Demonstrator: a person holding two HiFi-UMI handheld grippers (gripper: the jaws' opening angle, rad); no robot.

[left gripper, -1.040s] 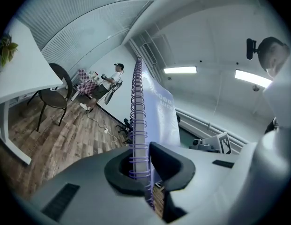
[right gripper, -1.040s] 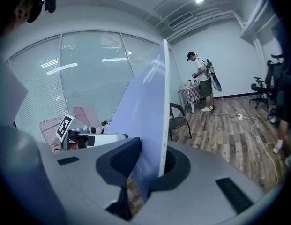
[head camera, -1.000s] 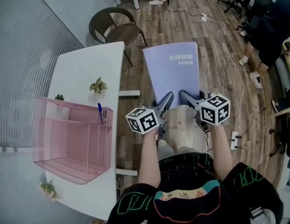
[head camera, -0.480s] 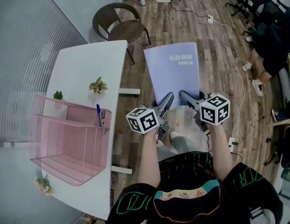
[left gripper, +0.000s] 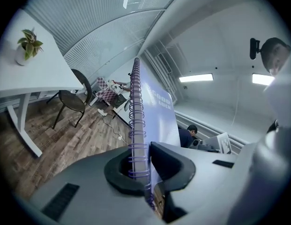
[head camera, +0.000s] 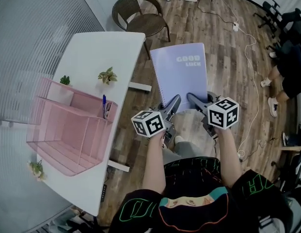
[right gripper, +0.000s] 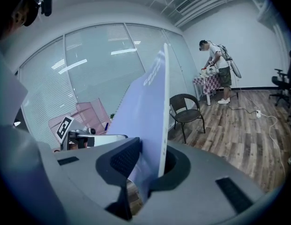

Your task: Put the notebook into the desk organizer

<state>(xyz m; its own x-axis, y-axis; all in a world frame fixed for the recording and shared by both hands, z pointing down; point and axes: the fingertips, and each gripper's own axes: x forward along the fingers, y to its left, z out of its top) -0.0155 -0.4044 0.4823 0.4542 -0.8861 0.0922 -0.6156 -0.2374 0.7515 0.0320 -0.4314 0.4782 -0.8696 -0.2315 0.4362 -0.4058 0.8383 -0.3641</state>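
Seen from the head view, the lilac spiral notebook (head camera: 182, 76) is held out over the wooden floor, to the right of the white table (head camera: 97, 52) and well apart from the pink mesh desk organizer (head camera: 63, 132) standing on it. Both tools grip its near edge. The left gripper (head camera: 173, 104) is closed narrowly on the wire spiral at the near corner, while the right gripper (head camera: 193, 101) is clamped on the covers beside the opposite long edge. Nothing supports the far end, so the book may sag or pivot in the jaws. The coil is a rounded, yielding purchase and may slide between the pads if the hands do not travel together. On approach, a leading corner could catch the organizer's rim or strike the blue pen (head camera: 103, 106) in its side pocket. The light mesh frame might also be pushed across the tabletop.
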